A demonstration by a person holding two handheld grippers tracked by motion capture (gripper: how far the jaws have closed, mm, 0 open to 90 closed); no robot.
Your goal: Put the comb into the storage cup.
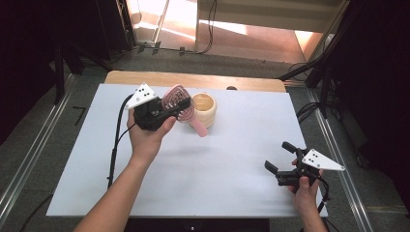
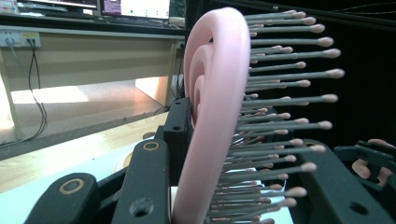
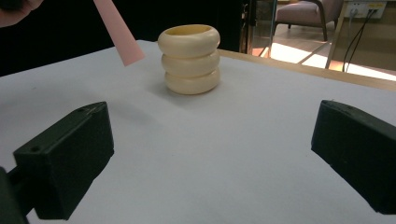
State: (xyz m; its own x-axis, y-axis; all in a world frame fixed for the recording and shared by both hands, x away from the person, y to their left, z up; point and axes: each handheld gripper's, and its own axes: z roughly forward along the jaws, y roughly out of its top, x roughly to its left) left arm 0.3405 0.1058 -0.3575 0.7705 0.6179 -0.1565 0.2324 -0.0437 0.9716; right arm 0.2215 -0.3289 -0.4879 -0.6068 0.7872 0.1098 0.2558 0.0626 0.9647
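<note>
Pink hairbrush (image 1: 178,103) clamped by its head in the left gripper (image 1: 180,107), held above the table just beside the cream holder (image 1: 205,109). Right gripper (image 1: 280,157) rests open, empty. Next move, likely: lowering the handle into the holder.

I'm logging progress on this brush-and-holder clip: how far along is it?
Done: the left gripper is shut on the pink hairbrush by its head and holds it in the air beside the cream ringed holder. In hand: the brush handle slants down in front of the holder, not inside it. Left: the handle likely goes into the holder. The right gripper sits open, apart.
</note>
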